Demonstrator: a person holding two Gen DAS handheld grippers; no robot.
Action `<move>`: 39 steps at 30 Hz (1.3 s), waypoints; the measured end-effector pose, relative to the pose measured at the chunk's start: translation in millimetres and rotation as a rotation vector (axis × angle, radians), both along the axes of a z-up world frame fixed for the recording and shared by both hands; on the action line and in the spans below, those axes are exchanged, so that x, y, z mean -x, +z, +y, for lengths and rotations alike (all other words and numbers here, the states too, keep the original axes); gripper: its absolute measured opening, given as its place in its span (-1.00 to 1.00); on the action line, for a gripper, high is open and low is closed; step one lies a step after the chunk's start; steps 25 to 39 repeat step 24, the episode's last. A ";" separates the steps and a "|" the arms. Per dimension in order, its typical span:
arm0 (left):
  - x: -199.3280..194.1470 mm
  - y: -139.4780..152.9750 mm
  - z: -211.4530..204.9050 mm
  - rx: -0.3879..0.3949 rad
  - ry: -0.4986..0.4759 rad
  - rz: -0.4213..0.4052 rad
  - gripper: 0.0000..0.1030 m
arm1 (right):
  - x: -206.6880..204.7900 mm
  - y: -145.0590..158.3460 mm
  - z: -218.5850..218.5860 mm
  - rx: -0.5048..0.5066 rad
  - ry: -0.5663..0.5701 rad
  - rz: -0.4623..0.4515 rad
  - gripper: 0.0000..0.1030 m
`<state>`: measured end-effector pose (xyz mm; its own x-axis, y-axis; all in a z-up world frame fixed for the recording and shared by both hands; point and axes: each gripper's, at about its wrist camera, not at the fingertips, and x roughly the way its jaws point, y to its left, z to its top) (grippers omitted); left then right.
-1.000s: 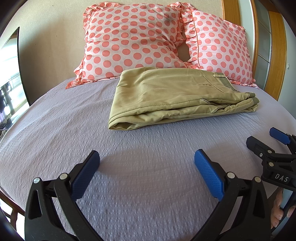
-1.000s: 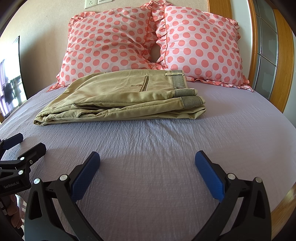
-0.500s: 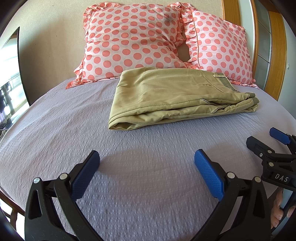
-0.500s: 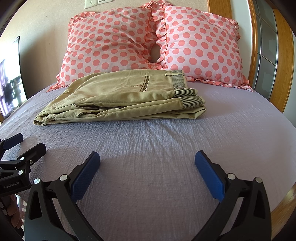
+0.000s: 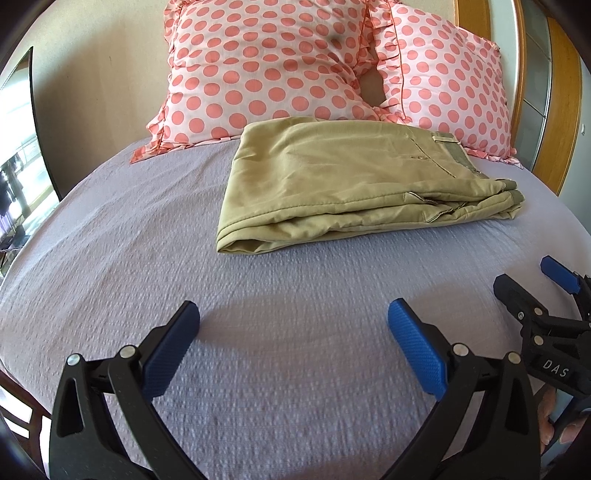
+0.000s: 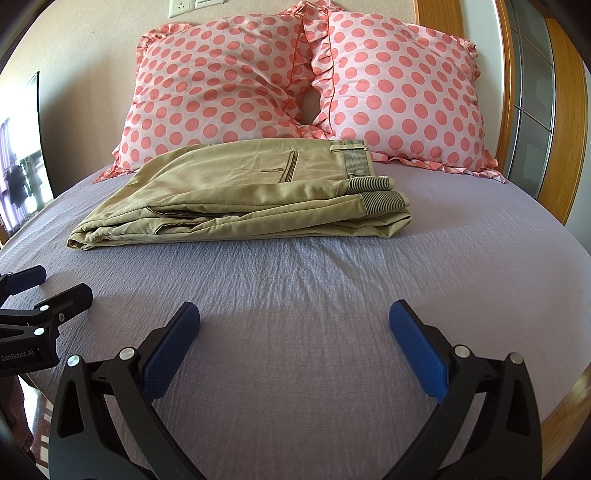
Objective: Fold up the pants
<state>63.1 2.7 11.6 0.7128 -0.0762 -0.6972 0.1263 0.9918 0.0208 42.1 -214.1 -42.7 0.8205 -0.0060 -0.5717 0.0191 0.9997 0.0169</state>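
Nearest the left wrist lens, the left gripper (image 5: 293,332) hangs above the lilac bedspread (image 5: 147,240) with its blue-padded fingers (image 5: 417,350) spread wide and nothing between them; at the right edge of that view the right gripper (image 5: 532,286) shows side-on, a white "DAS" readable on its black body, a bit of the person's hand (image 5: 546,417) visible beneath it. From the right wrist camera the right gripper (image 6: 293,332) is likewise fully spread and empty over the bedspread (image 6: 332,295); the left gripper (image 6: 44,286) enters at the left edge, its body printed "GenRobot.AI". Further up the bed, well apart from both tools, the khaki pants (image 5: 354,184) lie folded into a compact stack, waistband and ribbed cuffs (image 6: 373,192) stacked at the right end, a back pocket (image 6: 291,166) facing up; the far edge of the pants (image 6: 240,195) sits just against two pink polka-dot pillows (image 6: 295,85) propped at the wall (image 6: 74,55); a wall socket (image 6: 179,7) shows above them, a wooden frame (image 6: 569,147) to the right. Compared with the frames of half a second and one second before, nothing appears to have shifted; grippers, pants and pillows hold the same places.
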 end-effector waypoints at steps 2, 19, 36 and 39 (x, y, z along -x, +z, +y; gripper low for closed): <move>-1.3 -0.5 0.1 -0.001 -0.003 0.009 0.97 | 0.1 -0.1 0.0 0.000 0.000 0.000 0.97; 1.5 -4.0 -3.2 0.003 0.000 -0.005 0.97 | -0.1 -0.1 -0.1 0.000 0.000 0.000 0.97; 3.9 -5.1 -5.1 0.002 0.000 -0.014 0.97 | -0.2 0.0 -0.1 0.000 0.000 0.000 0.97; 3.9 -5.1 -5.1 0.002 0.000 -0.014 0.97 | -0.2 0.0 -0.1 0.000 0.000 0.000 0.97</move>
